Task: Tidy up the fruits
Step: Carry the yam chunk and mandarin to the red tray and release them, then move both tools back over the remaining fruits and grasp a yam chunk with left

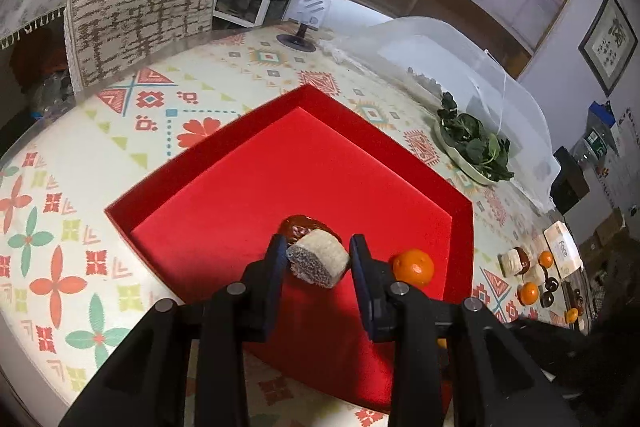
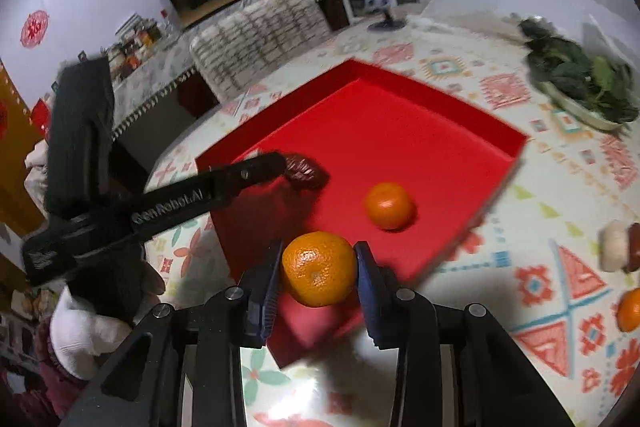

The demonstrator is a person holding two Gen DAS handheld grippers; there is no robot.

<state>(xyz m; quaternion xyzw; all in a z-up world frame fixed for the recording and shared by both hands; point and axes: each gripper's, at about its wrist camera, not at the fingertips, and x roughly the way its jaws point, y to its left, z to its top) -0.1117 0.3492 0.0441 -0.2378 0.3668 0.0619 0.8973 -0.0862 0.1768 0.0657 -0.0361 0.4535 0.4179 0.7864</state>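
Note:
My left gripper (image 1: 318, 243) is shut on a pale, stubby fruit chunk (image 1: 320, 261) with a speckled grey cut face, held low over the red tray (image 1: 224, 187). A dark brown date (image 1: 300, 226) lies on the tray floor just past the chunk. An orange (image 1: 413, 267) rests in the tray to the right. My right gripper (image 2: 319, 251) is shut on a second orange (image 2: 319, 269), above the tray's near corner (image 2: 304, 335). In the right wrist view the left gripper (image 2: 276, 163) reaches in from the left, its tip beside the date (image 2: 306, 171), and the tray's orange (image 2: 389, 205) sits beyond mine.
More oranges, pale chunks and dark dates (image 1: 528, 275) lie on the patterned tablecloth right of the tray, beside a tissue box (image 1: 562, 247). A plate of greens (image 1: 476, 147) and a clear dome cover (image 1: 460, 67) stand behind. A chair (image 1: 140, 15) is at the far edge. A gloved hand (image 2: 80, 331) holds the left gripper.

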